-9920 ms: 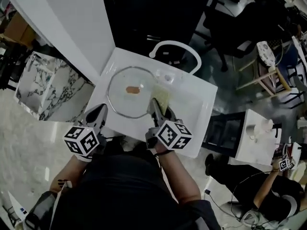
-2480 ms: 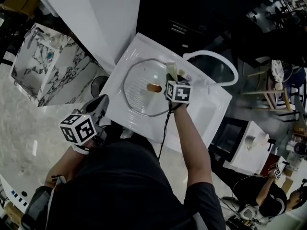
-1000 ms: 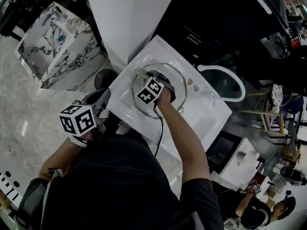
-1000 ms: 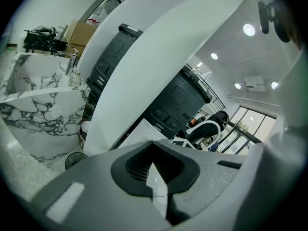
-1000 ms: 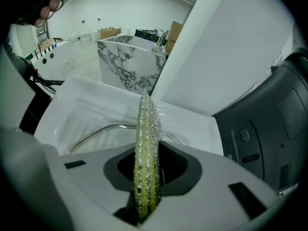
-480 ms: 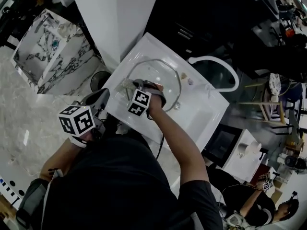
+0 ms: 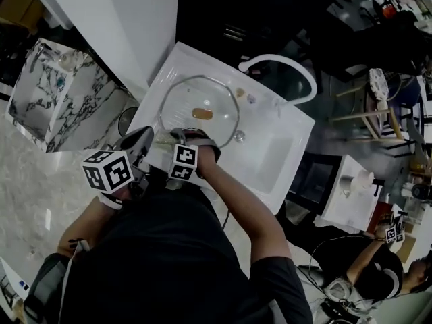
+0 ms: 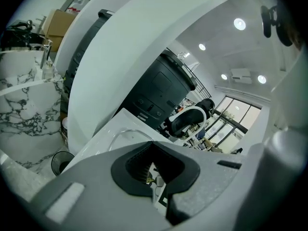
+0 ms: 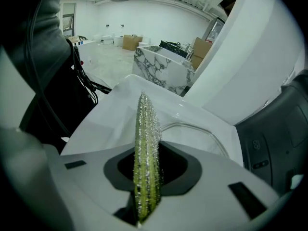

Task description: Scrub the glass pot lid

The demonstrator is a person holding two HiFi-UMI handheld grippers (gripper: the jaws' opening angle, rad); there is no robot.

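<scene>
Head view, nearest first: the left gripper (image 7: 142, 142) hangs off the near-left corner of the white sink (image 7: 273, 150). Its own view shows the jaws brought together with nothing between them. Just beside it, the right gripper (image 7: 167, 140) has its jaws pressed onto a yellow-green sponge (image 9: 147, 129). The sponge stands edge-on between the jaws and is beaded with water droplets. It sits at the near-left rim of the glass pot lid (image 7: 217, 123). The lid lies flat in the left part of the sink, with its brown knob (image 7: 201, 114) in plain sight at the centre. Compared with half a second earlier, the right gripper has drawn back from over the lid's near half to its rim, uncovering most of the glass. The left gripper has held its station at the sink corner. Beyond the lid, a white arched spout (image 7: 273, 55) rises at the far edge of the sink. A marble-patterned counter (image 7: 40, 110) stands well apart at the left. Markings: the cube on each gripper carries black-and-white square codes. Any other lettering is too small to read.
</scene>
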